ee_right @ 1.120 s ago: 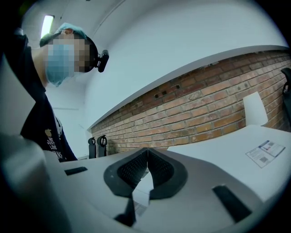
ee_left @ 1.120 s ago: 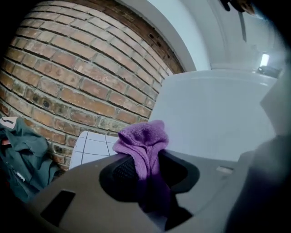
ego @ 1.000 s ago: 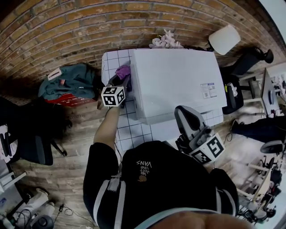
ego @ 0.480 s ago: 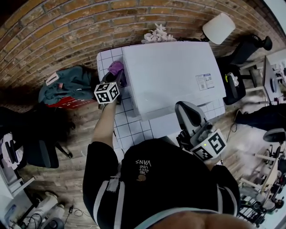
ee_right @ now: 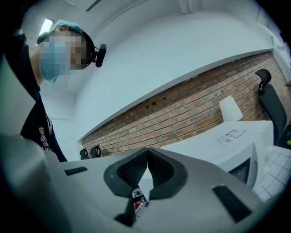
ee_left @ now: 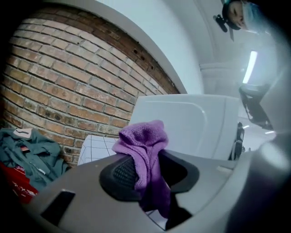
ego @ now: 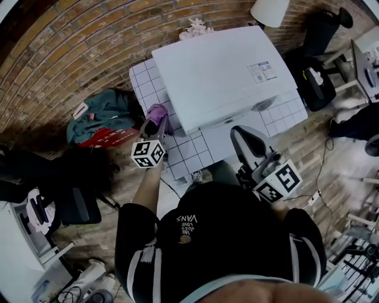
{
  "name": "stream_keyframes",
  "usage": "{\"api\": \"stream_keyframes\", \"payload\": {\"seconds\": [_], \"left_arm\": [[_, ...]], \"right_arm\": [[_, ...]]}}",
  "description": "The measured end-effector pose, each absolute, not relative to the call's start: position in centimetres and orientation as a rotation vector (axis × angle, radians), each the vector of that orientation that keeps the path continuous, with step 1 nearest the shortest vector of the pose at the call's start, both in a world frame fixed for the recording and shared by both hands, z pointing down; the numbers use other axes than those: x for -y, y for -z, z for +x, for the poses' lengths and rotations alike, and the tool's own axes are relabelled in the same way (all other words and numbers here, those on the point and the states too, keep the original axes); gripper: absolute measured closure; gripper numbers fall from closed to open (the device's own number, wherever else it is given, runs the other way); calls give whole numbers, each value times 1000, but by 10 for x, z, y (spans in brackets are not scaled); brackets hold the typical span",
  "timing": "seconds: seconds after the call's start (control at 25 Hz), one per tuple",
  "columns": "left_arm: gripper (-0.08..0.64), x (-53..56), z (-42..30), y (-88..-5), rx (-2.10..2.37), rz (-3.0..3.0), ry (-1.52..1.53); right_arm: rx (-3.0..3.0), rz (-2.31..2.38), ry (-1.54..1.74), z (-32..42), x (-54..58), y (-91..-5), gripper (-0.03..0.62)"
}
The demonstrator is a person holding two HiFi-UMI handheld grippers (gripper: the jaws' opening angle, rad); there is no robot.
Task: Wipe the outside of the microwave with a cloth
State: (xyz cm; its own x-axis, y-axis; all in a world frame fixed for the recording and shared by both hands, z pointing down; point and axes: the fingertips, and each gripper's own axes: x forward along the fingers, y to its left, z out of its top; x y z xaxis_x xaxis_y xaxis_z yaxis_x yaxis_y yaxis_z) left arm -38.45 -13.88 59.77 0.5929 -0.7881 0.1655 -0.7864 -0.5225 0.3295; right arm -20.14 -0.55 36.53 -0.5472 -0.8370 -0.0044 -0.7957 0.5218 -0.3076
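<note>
The white microwave stands on a white tiled table; it also shows as the microwave in the left gripper view and the microwave in the right gripper view. My left gripper is shut on a purple cloth beside the microwave's left side, near its front corner. The cloth bunches up between the jaws and hangs down. Whether it touches the microwave I cannot tell. My right gripper is shut and empty, held in front of the microwave; its jaws meet at the tips.
A brick wall runs behind the table. A teal garment on a red box lies on the floor at the left. A white lamp shade and black chairs stand at the right. Pale flowers sit behind the microwave.
The left gripper with the purple cloth has slid along the microwave's left side toward its front. The head view has shifted, so the microwave sits higher. The right gripper has barely moved.
</note>
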Motion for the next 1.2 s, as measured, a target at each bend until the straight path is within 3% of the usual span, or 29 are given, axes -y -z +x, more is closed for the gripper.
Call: {"api": "stream_keyframes", "payload": {"seconds": [0.56,1.2], "left_arm": [[428,-4,-318,-561,1371,2465,-40],[428,-91,-22,-492,1130,2706,65]], "right_arm": [[-2464,-1509,427,-89,-54,-384,592],[-2364,-1659,356,159,-149,-391,592]]}}
